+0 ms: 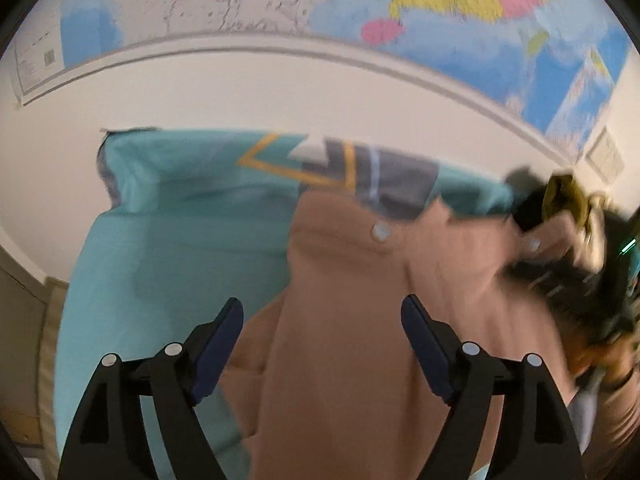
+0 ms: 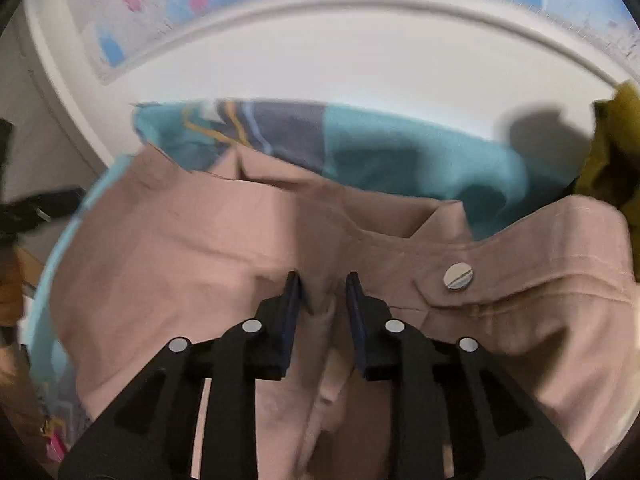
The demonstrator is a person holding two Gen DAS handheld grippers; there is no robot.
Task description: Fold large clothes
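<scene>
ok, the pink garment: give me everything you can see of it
The pink garment is a dusty-pink woven piece, cotton-like, with stitched seams, a flap or band edge and at least one round silver snap button. It lies rumpled and spread over the teal sheet, not yet folded flat. A raised ridge of its cloth stands between the fingers of the right gripper, which are partly closed around it; whether they pinch it is unclear. The left gripper hangs wide open above it. A dark olive item borders its far corner.

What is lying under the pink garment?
The pink garment lies on a teal sheet with a grey and yellow pattern, which shows beyond and beside it. Whatever is beneath the garment's middle is covered and cannot be seen.
</scene>
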